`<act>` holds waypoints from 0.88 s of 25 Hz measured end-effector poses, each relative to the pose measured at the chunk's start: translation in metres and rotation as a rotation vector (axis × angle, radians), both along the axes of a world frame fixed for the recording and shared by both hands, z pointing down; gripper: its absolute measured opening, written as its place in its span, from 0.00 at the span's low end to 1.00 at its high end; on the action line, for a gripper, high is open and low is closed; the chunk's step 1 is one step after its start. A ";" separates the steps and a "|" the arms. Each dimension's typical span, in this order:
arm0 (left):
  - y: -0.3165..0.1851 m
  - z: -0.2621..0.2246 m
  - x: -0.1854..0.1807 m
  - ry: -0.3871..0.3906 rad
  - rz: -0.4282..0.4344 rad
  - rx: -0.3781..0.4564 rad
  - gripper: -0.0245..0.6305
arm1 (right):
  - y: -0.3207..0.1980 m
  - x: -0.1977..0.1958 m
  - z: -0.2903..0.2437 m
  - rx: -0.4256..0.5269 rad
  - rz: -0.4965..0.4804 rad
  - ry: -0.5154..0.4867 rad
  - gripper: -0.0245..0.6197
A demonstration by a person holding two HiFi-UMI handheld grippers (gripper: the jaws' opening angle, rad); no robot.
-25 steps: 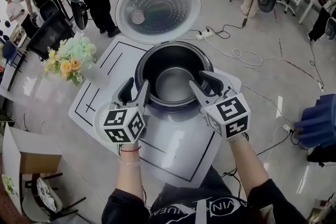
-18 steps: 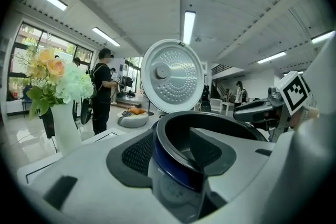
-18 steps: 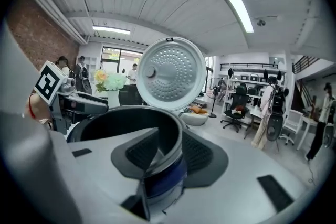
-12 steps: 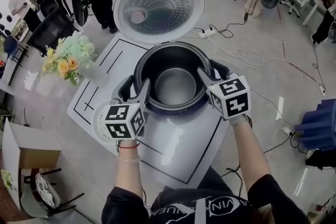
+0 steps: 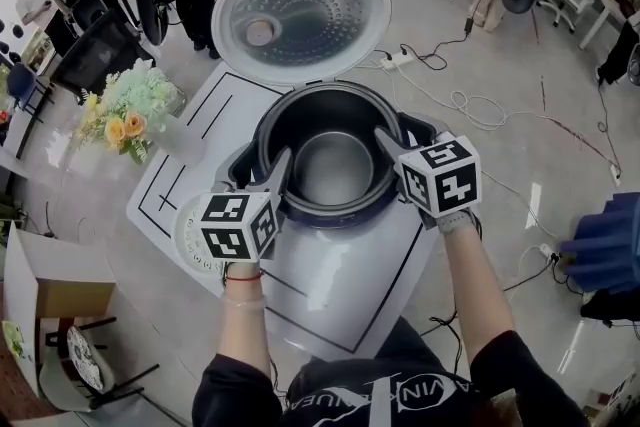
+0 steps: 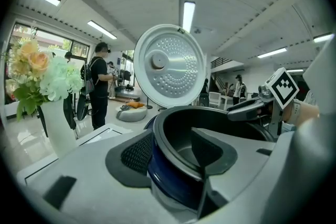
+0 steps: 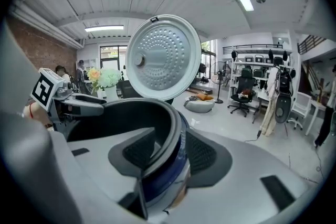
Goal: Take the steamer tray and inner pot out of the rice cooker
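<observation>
The rice cooker stands on the white table with its round lid [image 5: 300, 13] swung up at the far side. The dark inner pot [image 5: 330, 100] sits in it, its bottom bare and shiny; I see no steamer tray. My left gripper [image 5: 265, 167] straddles the pot's near-left rim, one finger inside and one outside. My right gripper [image 5: 398, 135] straddles the right rim the same way. The jaws of both are opening. In the left gripper view the pot's rim [image 6: 173, 128] runs between the pads without being pinched. The right gripper view shows the rim [image 7: 163, 113] likewise.
The table top [image 5: 340, 285] is white with black lines. A vase of flowers [image 5: 130, 115] stands at its left corner. People stand at the back left, cables [image 5: 470, 105] trail over the floor, and a cardboard box [image 5: 50, 295] sits low left.
Both grippers moved forward and down onto the pot's rim, the right one further. Their jaws have spread around the rim.
</observation>
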State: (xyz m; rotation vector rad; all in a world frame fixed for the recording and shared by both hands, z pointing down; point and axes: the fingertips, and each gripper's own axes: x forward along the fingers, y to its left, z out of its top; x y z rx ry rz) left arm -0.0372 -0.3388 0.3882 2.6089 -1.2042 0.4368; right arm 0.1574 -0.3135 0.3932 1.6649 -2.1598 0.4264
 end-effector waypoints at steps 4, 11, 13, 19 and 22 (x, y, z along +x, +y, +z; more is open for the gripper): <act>0.001 0.001 -0.001 -0.027 -0.039 0.011 0.34 | 0.000 -0.002 0.000 0.032 0.015 0.017 0.24; 0.001 -0.002 -0.012 0.082 -0.116 0.006 0.24 | 0.001 -0.002 -0.008 0.112 0.067 -0.019 0.21; 0.001 -0.002 -0.011 0.077 -0.124 0.008 0.24 | 0.001 -0.002 -0.010 0.122 0.068 -0.008 0.21; 0.000 -0.003 -0.012 0.092 -0.136 -0.011 0.24 | 0.001 -0.002 -0.013 0.132 0.069 -0.036 0.21; -0.002 -0.005 -0.012 0.105 -0.142 -0.013 0.24 | -0.002 -0.001 -0.015 0.135 0.061 -0.063 0.20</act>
